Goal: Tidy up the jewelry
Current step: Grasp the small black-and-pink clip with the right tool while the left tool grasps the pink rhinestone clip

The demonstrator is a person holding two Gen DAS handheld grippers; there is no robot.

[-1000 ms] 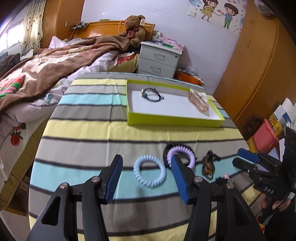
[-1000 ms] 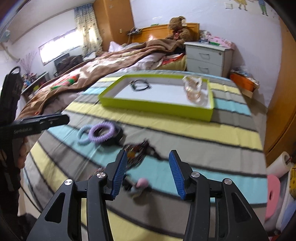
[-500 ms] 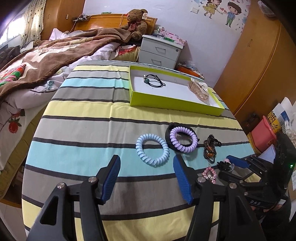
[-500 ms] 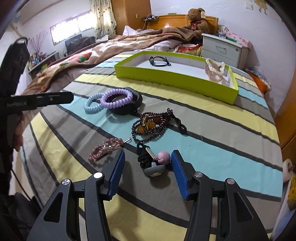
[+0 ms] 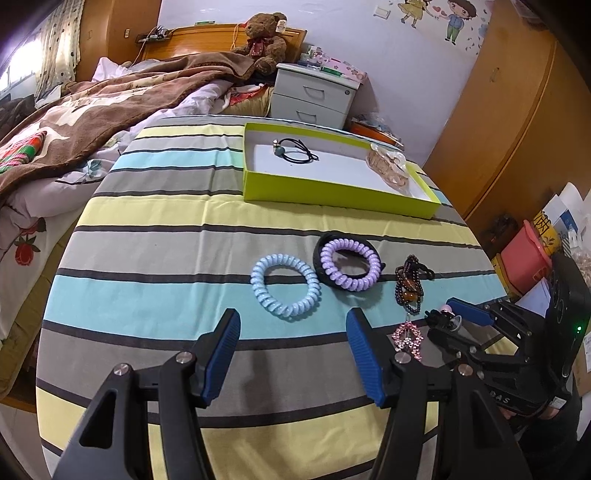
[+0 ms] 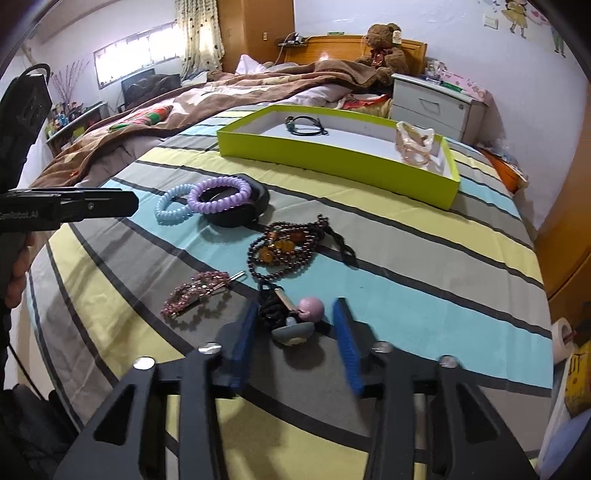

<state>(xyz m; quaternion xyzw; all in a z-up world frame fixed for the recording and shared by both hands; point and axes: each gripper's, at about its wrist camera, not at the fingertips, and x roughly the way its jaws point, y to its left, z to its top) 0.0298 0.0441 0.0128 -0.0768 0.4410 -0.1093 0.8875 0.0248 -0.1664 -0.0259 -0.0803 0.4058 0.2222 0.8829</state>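
Right gripper [image 6: 293,334] closing around the black hair tie with pink and grey charms [image 6: 295,317]; it sits between the jaws, pads not yet touching. Step: pick it up. Next: finish the close, lift, carry to the green tray [image 6: 332,162] far ahead. Left gripper [image 5: 291,354] hangs open, empty.

Just left: 1 pink clip [image 6: 195,291]. Ahead: 1 bead necklace [image 6: 284,247], 2 coil ties, blue [image 6: 171,208] and purple [image 6: 219,195], 1 black band [image 6: 243,214]. In tray: 2 items.

You face white walls [image 5: 207,14] with cartoon stickers [image 5: 436,16] | wooden headboard [image 5: 207,38] and teddy bear [image 5: 264,37] | white nightstand [image 5: 314,94] | wooden wardrobes [image 5: 517,122] on your right | curtained window [image 6: 129,61] bright.
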